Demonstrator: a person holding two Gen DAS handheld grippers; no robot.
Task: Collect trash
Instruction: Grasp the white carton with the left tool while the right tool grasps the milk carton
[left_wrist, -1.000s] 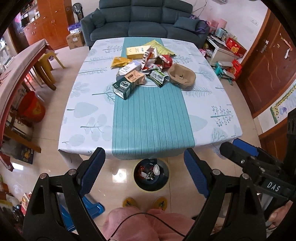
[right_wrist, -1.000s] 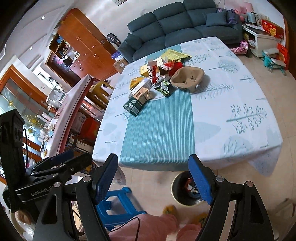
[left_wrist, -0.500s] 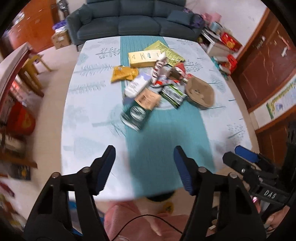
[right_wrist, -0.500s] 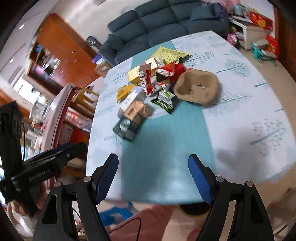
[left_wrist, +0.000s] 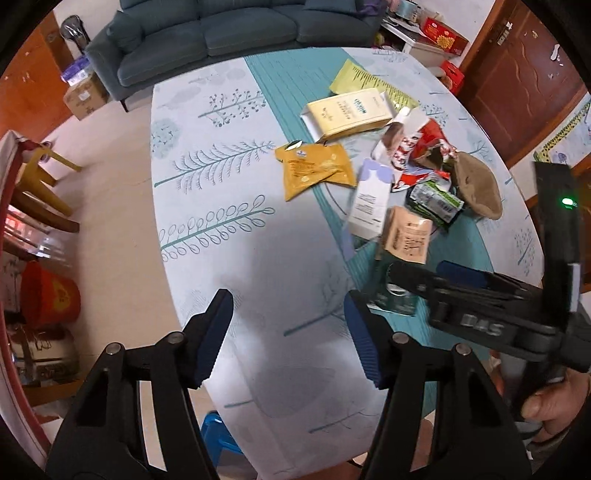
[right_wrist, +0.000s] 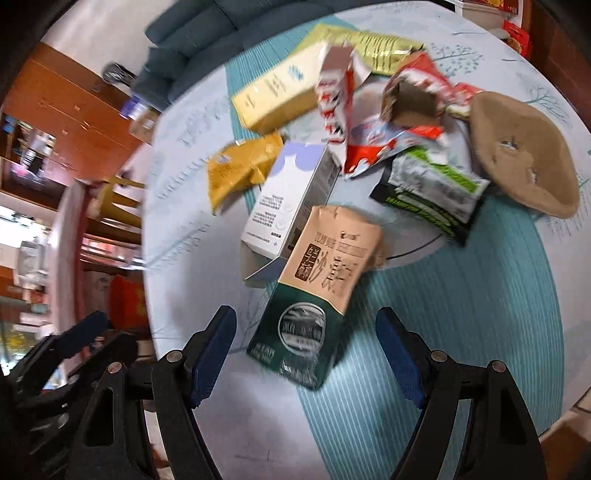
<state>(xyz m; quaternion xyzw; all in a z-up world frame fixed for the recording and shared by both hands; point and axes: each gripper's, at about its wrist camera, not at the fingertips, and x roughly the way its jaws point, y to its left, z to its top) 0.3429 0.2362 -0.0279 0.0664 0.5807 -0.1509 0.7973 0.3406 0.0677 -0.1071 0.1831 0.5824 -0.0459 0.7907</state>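
Just ahead of our right gripper (right_wrist: 304, 349), jaws apart and empty, lay the dark green carton (right_wrist: 295, 343) at the trash pile's near edge. Our left gripper (left_wrist: 290, 332) hung open over bare tablecloth (left_wrist: 207, 155). Approach under way; next, we judged, straddle and pinch the carton.

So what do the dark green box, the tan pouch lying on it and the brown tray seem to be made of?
Dark green box: looks like printed cardboard with a slight sheen, judging by its flat faces and crisp edges.
Tan pouch: probably matte kraft paper or paper-look film; it is soft and creased at the top.
Brown tray: likely moulded paper pulp, being dull, rough-looking and unprinted.
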